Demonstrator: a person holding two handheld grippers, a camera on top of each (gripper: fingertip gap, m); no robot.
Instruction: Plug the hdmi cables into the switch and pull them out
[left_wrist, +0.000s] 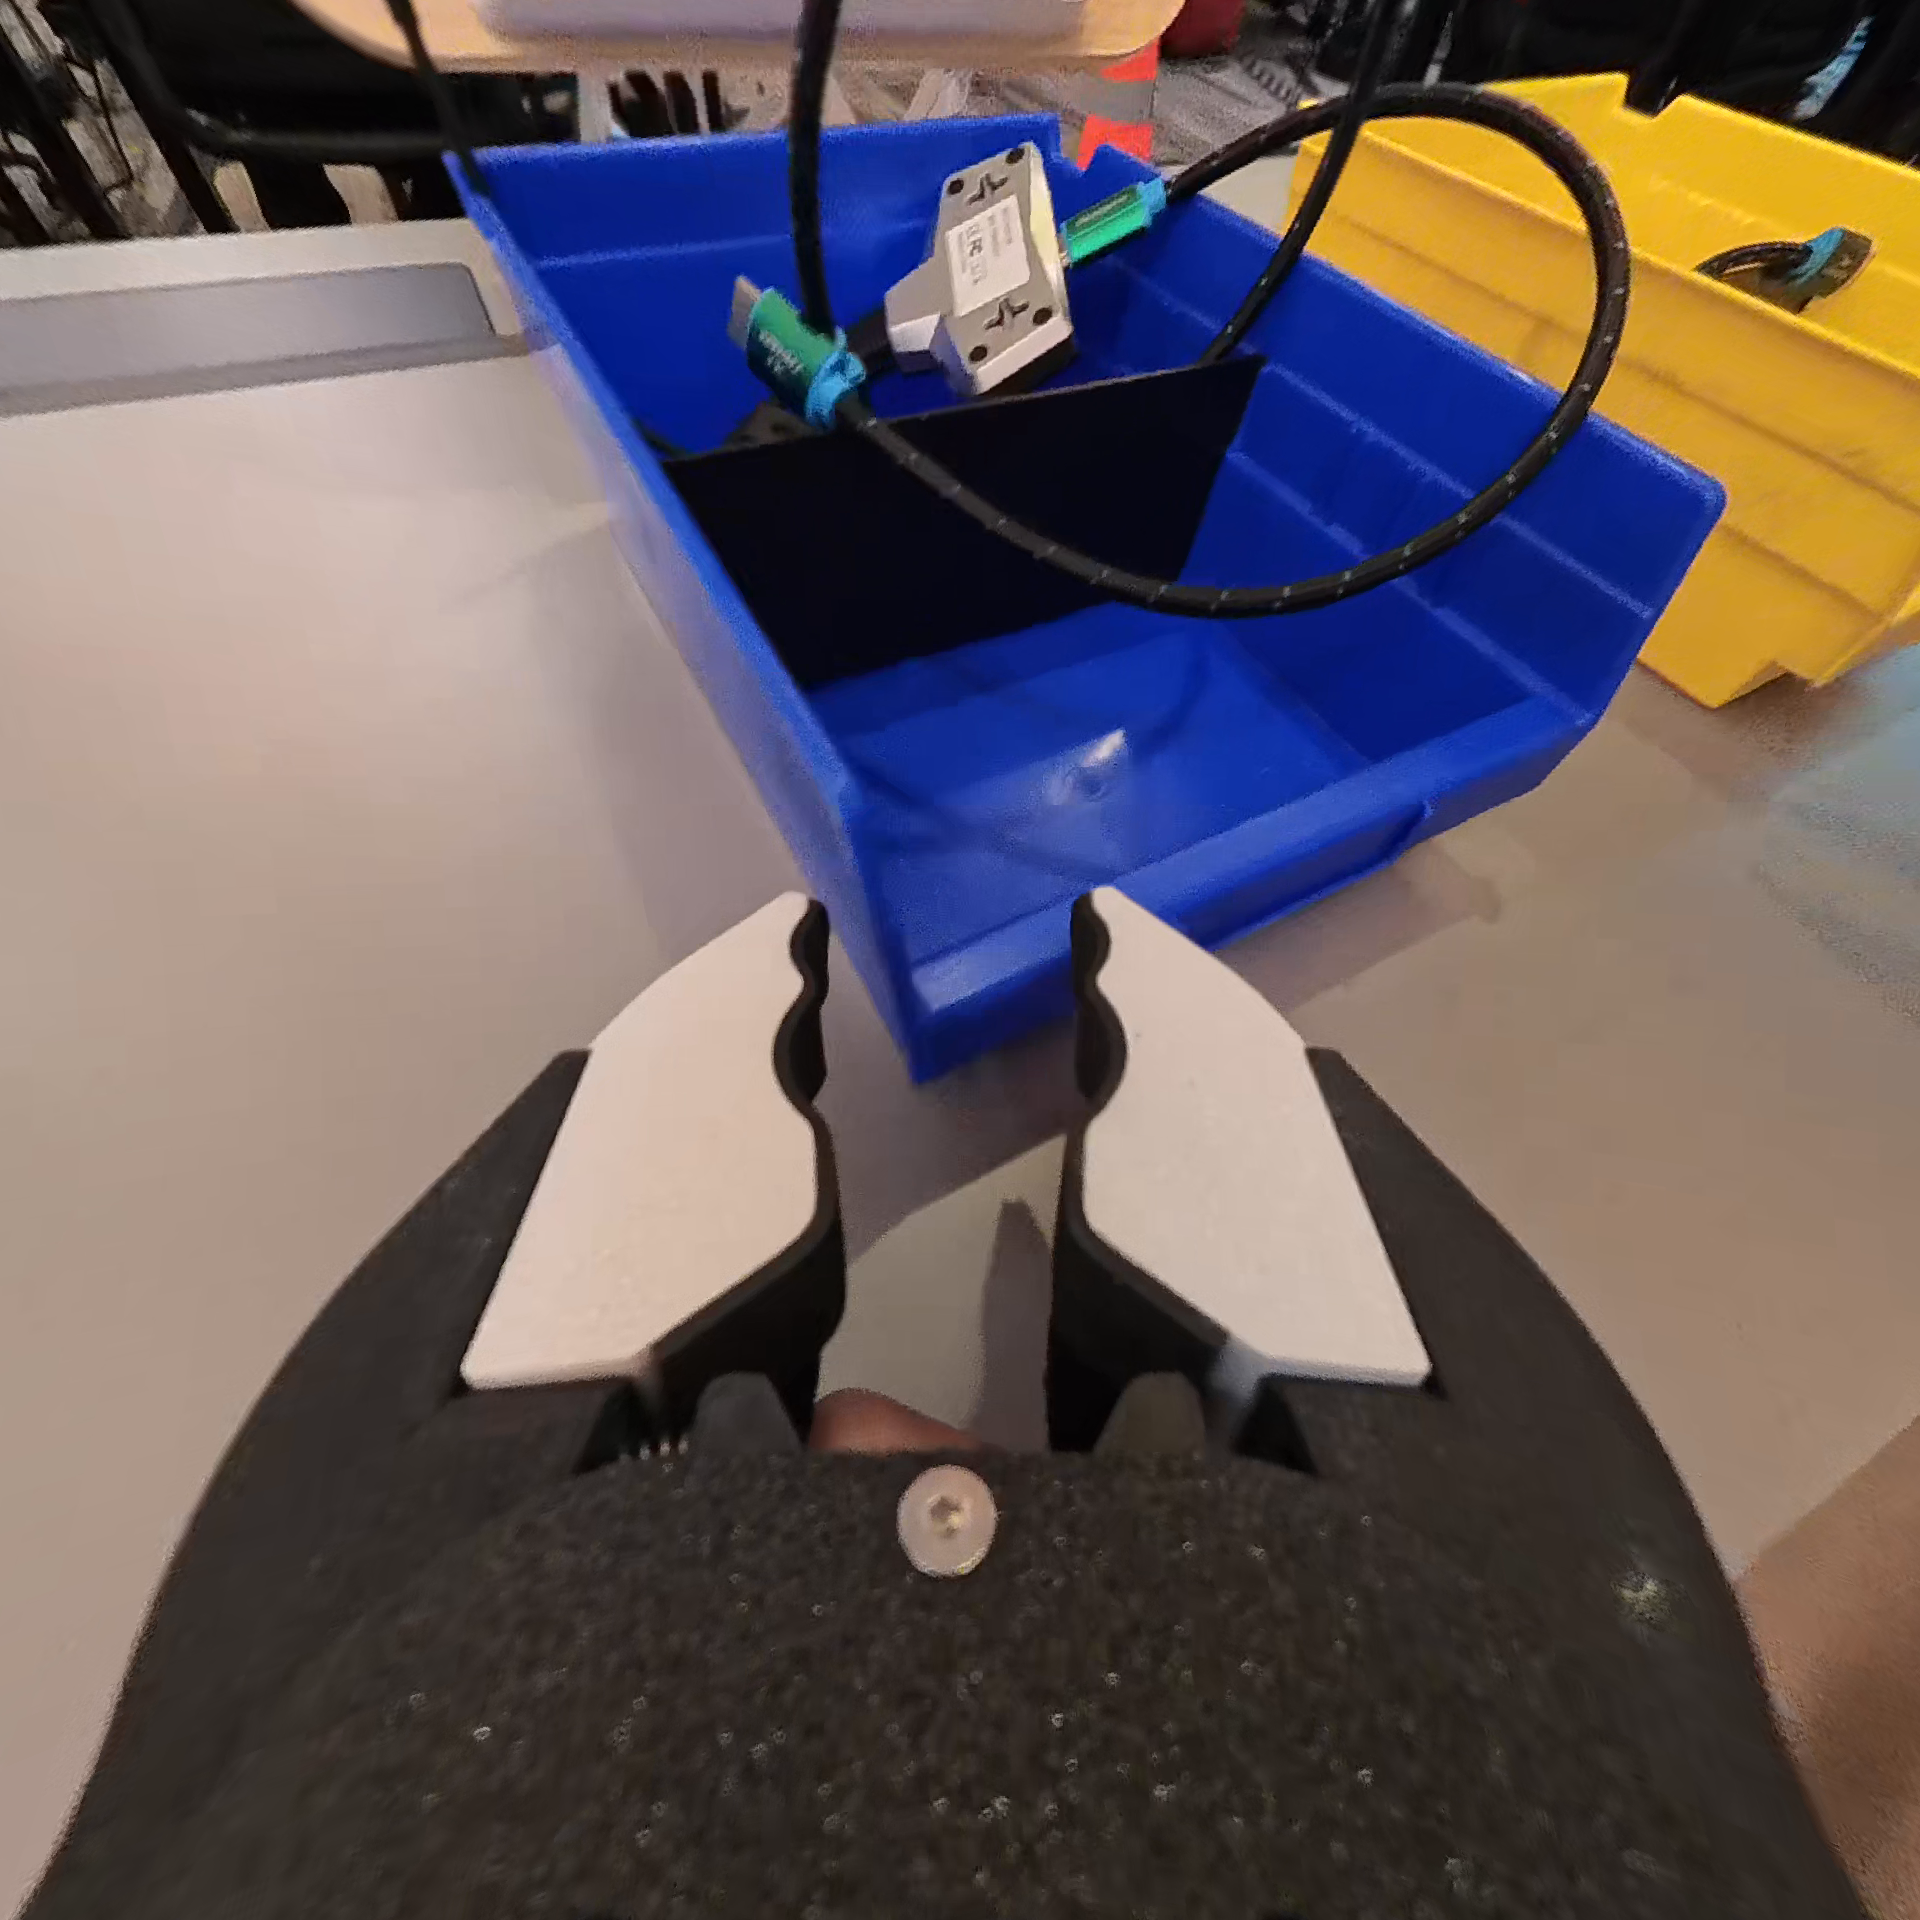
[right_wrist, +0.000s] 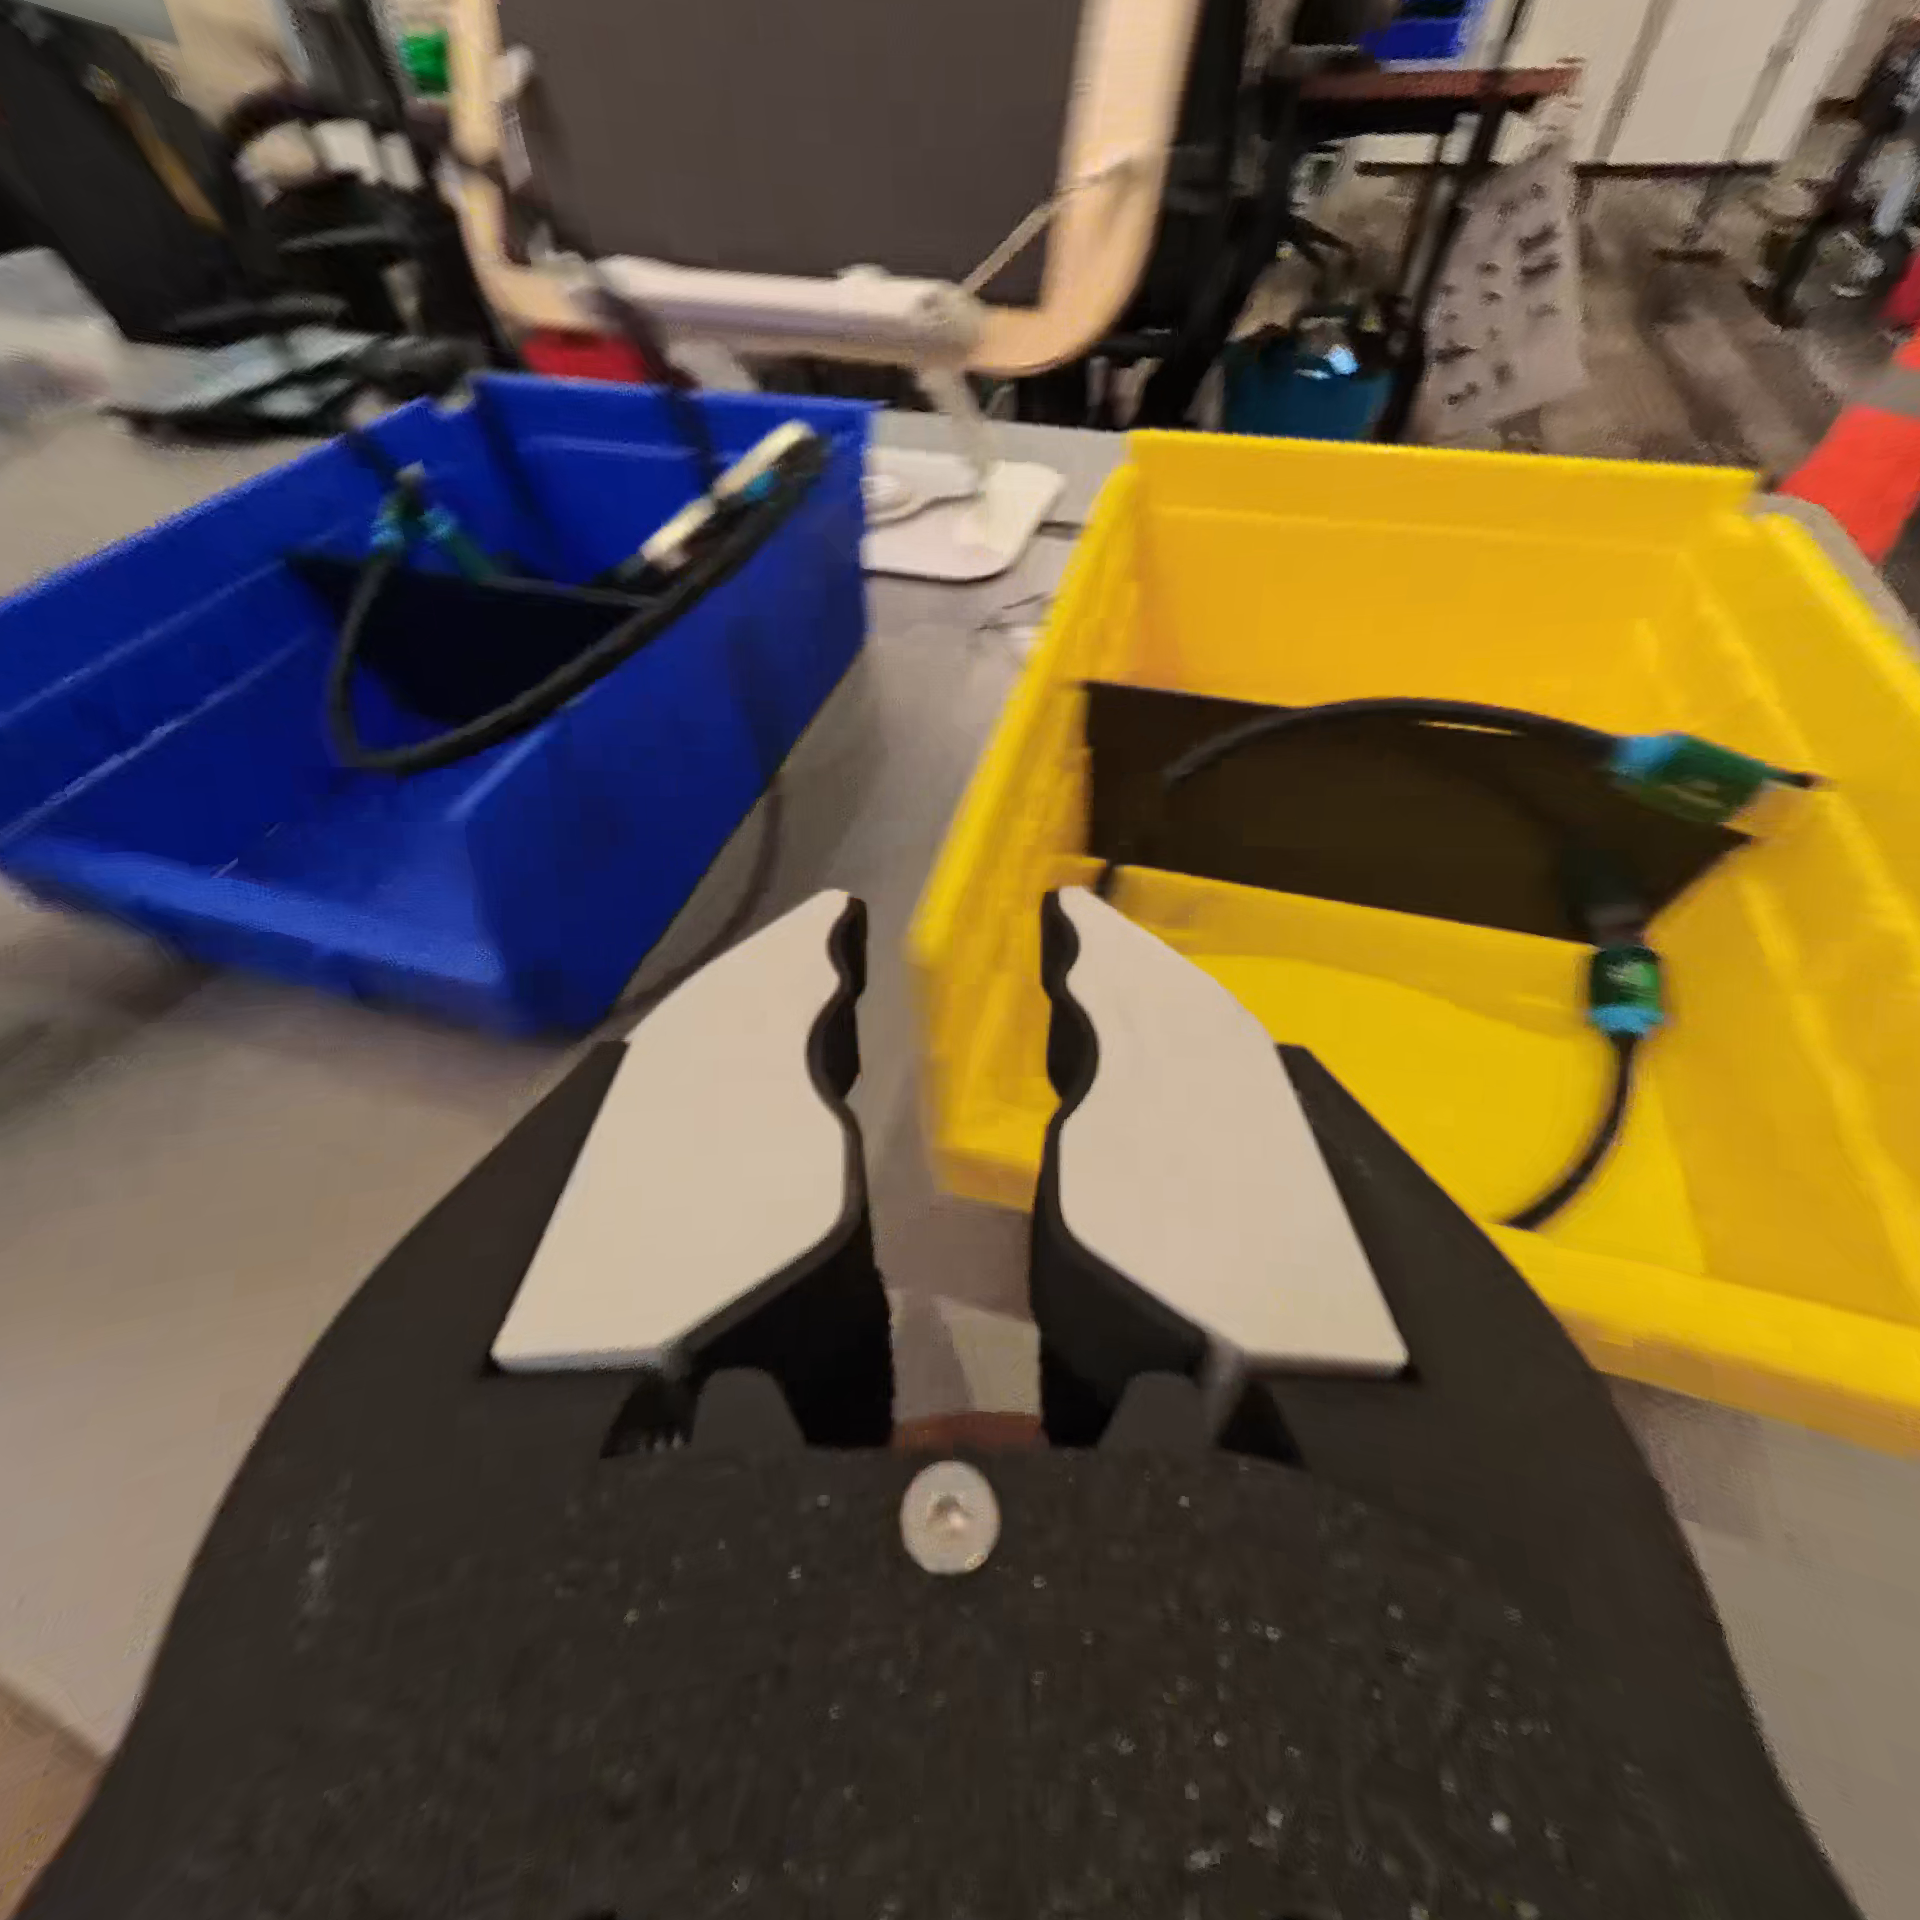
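Note:
A grey HDMI switch (left_wrist: 987, 275) lies in the far compartment of a blue bin (left_wrist: 1507, 582). A green-ended braided cable (left_wrist: 1590, 343) is plugged into its right side and loops over the bin wall. A second green plug (left_wrist: 781, 353) lies loose to the switch's left. My left gripper (left_wrist: 948, 920) is open and empty, just short of the bin's near wall. My right gripper (right_wrist: 951, 914) is open and empty, over the gap between the blue bin (right_wrist: 644, 790) and a yellow bin (right_wrist: 1403, 540). The yellow bin holds a black cable with green plugs (right_wrist: 1688, 774).
Each bin has a black divider (left_wrist: 935, 520) across its middle. The bins stand side by side on a grey table (left_wrist: 312, 727). A white stand base (right_wrist: 966, 509) sits behind them. Chairs, racks and an orange cone (right_wrist: 1860, 468) crowd the background. Across from one pair of fingers to the other is roughly 30 centimetres.

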